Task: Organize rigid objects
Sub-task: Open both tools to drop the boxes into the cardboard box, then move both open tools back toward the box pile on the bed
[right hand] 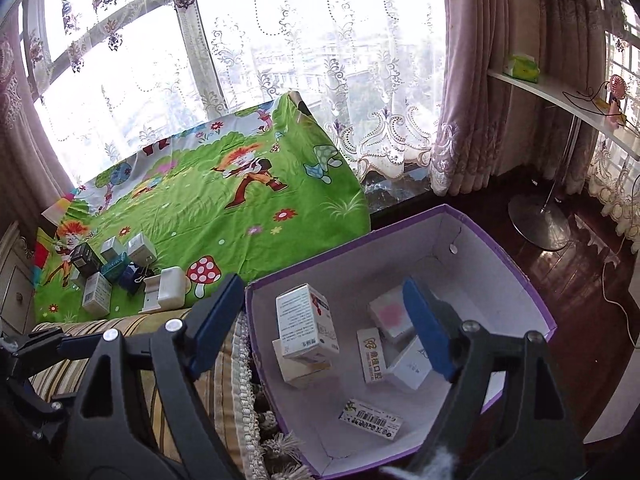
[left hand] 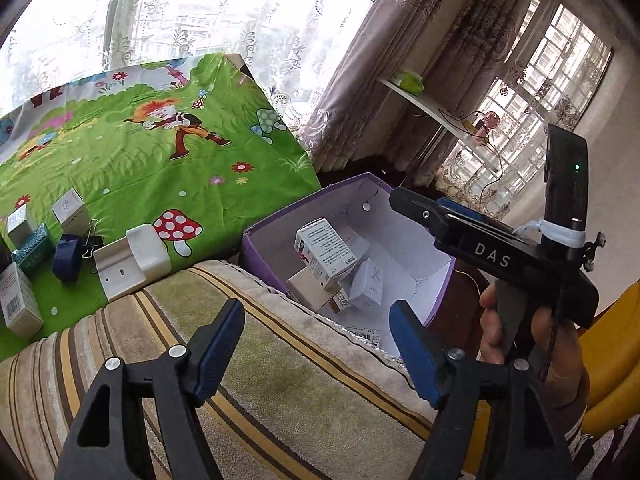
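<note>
A purple cardboard box point(right hand: 500, 256) with a white inside stands on the floor and holds several small cartons. A tall white carton point(right hand: 304, 320) leans on the others inside it. My right gripper point(right hand: 324, 326) hangs open above the box with nothing between its blue pads. My left gripper point(left hand: 316, 344) is open and empty over the striped cushion point(left hand: 280, 380), just left of the purple box point(left hand: 256, 240). More small boxes point(left hand: 24, 264), a binder clip point(left hand: 91, 240) and a white plastic holder point(left hand: 132, 260) lie on the green cartoon cloth point(left hand: 160, 168).
A person's hand point(left hand: 520, 340) grips the right tool beside the box. Lace curtains and windows stand behind. A white shelf point(right hand: 560, 96) on a metal foot point(right hand: 538, 220) stands at the right over the dark wood floor, with a cable nearby.
</note>
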`<state>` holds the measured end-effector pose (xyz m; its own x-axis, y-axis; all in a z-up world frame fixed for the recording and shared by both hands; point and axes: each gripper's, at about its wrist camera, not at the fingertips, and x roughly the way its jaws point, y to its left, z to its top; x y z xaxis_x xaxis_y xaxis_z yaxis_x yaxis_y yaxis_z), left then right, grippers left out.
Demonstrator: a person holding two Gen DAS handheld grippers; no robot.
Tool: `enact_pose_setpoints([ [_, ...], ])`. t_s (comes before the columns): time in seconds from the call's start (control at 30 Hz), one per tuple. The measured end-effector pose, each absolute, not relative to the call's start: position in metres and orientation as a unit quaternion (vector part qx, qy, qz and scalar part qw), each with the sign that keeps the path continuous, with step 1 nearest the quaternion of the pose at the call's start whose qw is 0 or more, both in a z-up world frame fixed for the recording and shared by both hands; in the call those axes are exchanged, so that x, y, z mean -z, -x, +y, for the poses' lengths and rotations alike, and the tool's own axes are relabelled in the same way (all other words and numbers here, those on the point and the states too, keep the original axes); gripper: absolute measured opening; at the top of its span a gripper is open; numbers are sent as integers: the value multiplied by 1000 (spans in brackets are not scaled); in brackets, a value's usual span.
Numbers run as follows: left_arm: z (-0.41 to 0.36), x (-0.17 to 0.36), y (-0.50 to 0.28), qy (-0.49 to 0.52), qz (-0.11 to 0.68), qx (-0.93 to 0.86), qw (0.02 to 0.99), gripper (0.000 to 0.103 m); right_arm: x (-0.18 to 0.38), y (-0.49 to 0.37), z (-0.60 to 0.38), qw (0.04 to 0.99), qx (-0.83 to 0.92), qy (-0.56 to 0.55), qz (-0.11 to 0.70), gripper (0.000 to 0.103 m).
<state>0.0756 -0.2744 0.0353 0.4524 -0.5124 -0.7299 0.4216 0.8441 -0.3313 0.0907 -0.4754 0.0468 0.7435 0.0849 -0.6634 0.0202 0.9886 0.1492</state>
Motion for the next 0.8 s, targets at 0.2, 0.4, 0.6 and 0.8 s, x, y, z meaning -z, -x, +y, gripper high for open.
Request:
enact_pose_setpoints([
  [0.2, -271, -48, -66, 37, 402, 300, 865, 80, -50, -88, -461, 934, -37, -50, 351, 90],
  [0.4, -257, -47, -75, 18, 419, 256, 871, 80, -51, -88, -455, 935, -42, -45, 348, 92],
  [0.6, -224, -49, -80, 56, 411, 215, 884, 80, -62, -80, -444, 951, -42, -24, 307, 100],
  [0.8, -194, -55, -82, 68, 391, 172, 901, 71, -67, -79, -422, 945, -112, -19, 307, 101],
])
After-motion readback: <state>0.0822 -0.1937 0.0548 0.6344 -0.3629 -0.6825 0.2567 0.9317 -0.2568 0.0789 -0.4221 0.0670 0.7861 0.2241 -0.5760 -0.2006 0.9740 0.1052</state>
